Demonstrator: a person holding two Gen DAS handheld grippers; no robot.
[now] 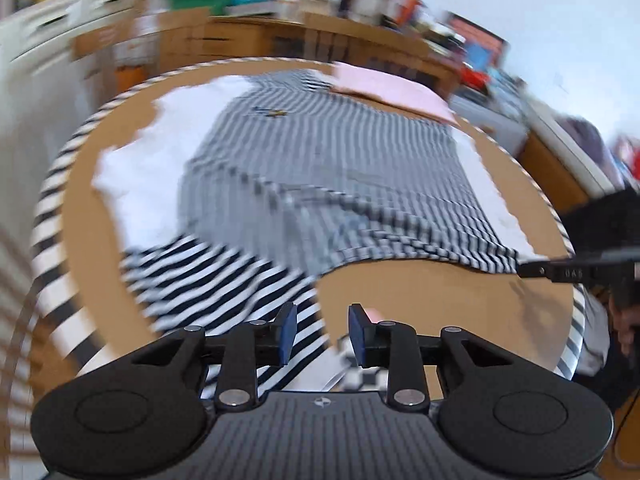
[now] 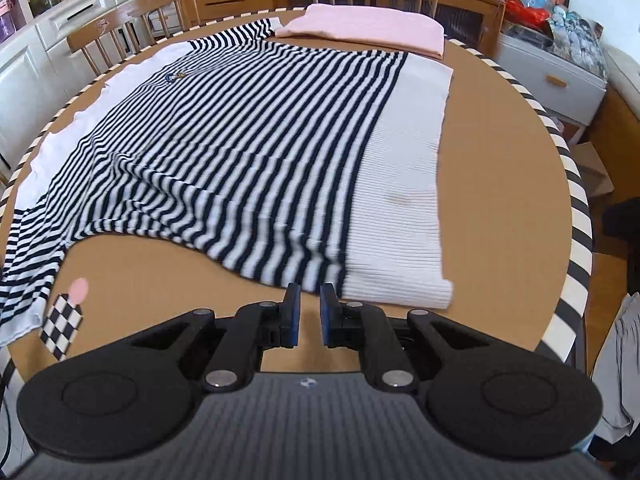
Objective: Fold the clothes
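A navy-and-white striped sweater (image 2: 224,140) with a white ribbed hem (image 2: 404,184) lies spread flat on the round brown table (image 2: 508,184). My right gripper (image 2: 310,316) hovers just short of the sweater's near edge, its blue pads a narrow gap apart with only bare table between them. The left wrist view is motion-blurred. There my left gripper (image 1: 323,334) is open above the near table edge, with the striped sleeve (image 1: 224,280) lying under its left finger and nothing between the pads. The right gripper (image 1: 524,270) shows at that view's right, its tip at the sweater's (image 1: 320,168) hem corner.
A folded pink garment (image 2: 360,28) rests at the table's far side. A checkered marker with a pink dot (image 2: 62,328) lies near the front left. Wooden chairs (image 2: 120,44) and cluttered cabinets stand behind the table. Grey cloth (image 2: 616,360) hangs at the right.
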